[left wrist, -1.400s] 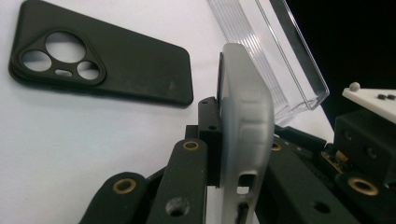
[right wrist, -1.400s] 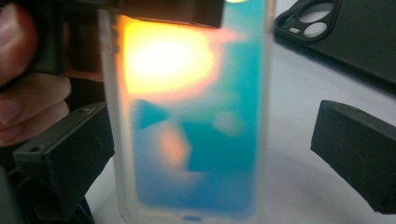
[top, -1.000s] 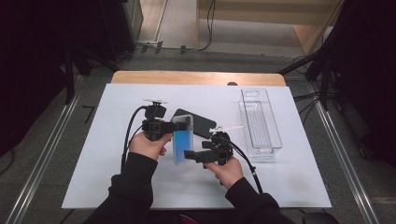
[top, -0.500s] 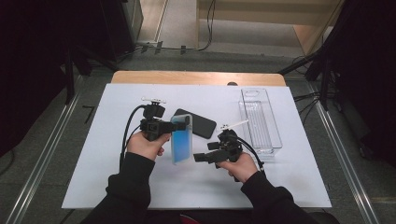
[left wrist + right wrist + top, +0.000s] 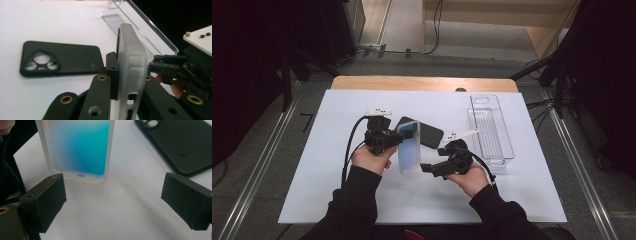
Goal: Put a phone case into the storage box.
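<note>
Left gripper clamped on a frosted clear phone case, blue-tinted, held upright on its edge above the white table. Jaws pinch the case's flat faces near one end. Right gripper just beside the case's lower end, jaws spread wide, nothing between them. Black phone case lies flat beyond the held case. Clear plastic tray farther out, past the right gripper.
</note>
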Available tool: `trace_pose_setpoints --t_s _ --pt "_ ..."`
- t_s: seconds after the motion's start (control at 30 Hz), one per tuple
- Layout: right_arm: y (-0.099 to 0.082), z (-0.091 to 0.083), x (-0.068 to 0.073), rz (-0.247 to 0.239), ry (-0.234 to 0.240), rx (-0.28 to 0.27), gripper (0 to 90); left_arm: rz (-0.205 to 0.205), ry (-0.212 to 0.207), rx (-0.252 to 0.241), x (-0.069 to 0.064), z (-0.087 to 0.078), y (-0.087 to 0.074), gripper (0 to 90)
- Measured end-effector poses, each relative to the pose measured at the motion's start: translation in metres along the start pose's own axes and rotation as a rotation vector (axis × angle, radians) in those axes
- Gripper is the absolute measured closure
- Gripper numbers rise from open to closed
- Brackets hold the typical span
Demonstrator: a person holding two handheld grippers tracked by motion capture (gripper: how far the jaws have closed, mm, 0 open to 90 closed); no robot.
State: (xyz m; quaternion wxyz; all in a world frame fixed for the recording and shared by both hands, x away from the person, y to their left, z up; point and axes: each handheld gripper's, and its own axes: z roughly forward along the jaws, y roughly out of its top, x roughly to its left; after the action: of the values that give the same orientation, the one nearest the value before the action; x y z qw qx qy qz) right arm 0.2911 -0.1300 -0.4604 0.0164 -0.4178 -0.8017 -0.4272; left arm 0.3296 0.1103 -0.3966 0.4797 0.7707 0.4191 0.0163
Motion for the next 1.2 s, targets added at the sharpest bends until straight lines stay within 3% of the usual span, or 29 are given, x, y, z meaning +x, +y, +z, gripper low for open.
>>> trace_pose_setpoints --t_s 0.13,0.33,0.43,0.7,1.03,1.2 --pt "0.0 -0.002 0.001 0.0 -0.018 -0.026 4.1 0.031 -0.003 -0.046 -0.001 -0.002 -0.003 85.9" --pt "0.0 -0.002 0.005 -0.023 -0.048 -0.035 4.1 0.026 0.013 -0.09 0.0 -0.001 -0.009 85.9" --pt "0.0 -0.001 0.007 -0.046 -0.052 -0.021 4.1 0.01 -0.023 -0.098 0.002 0.001 -0.012 85.9" --pt "0.0 -0.001 0.011 -0.07 -0.074 -0.026 4.1 0.04 0.007 -0.147 -0.001 0.003 -0.018 85.9" --pt "0.006 -0.002 0.023 -0.071 -0.105 -0.075 4.1 0.028 0.001 -0.145 -0.007 0.008 -0.022 85.9" --pt "0.013 -0.004 0.025 -0.047 -0.107 -0.12 4.1 0.025 -0.004 -0.137 -0.01 0.011 -0.023 85.9"
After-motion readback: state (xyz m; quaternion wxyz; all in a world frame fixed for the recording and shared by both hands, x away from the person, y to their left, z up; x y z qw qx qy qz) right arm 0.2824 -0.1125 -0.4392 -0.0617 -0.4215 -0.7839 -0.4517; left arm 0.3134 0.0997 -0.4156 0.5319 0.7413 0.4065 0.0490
